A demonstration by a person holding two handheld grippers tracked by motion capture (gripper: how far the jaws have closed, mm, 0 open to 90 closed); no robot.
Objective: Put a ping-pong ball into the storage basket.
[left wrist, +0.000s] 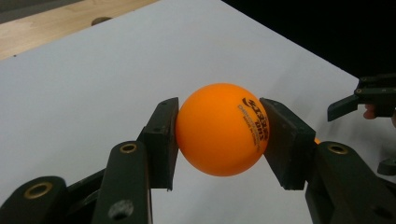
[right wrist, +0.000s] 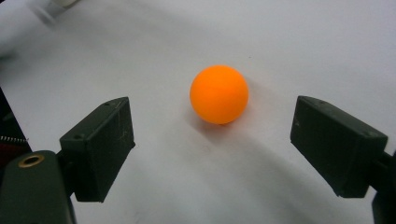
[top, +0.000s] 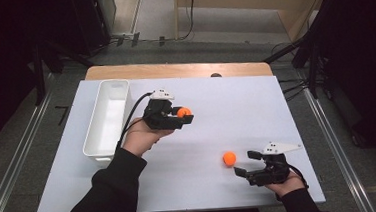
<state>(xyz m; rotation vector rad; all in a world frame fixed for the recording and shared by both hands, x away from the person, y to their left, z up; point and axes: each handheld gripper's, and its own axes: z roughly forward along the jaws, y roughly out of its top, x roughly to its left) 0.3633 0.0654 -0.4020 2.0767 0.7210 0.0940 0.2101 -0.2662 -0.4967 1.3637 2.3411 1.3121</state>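
Low and right in the high view, my right gripper point(top: 244, 163) rests on the white tabletop point(top: 256, 106), its jaws spread wide and holding nothing. Just past their tips lies a loose orange ball point(top: 229, 157), sitting on the sheet and apart from both pads; in the right gripper view that ball point(right wrist: 219, 94) sits in the upper middle, ahead of the gap between the jaws. Farther up, left of centre, my left gripper point(top: 185, 114) hangs above the table with its jaws clamped on a second orange ball point(top: 183, 112), whose dark printed lettering faces the left gripper view. A white rectangular bin point(top: 107, 116) stands just left of that hand. Beyond the white sheet runs a strip of bare wood point(top: 173, 70), then grey floor point(top: 182, 49) with cables and dark stands.
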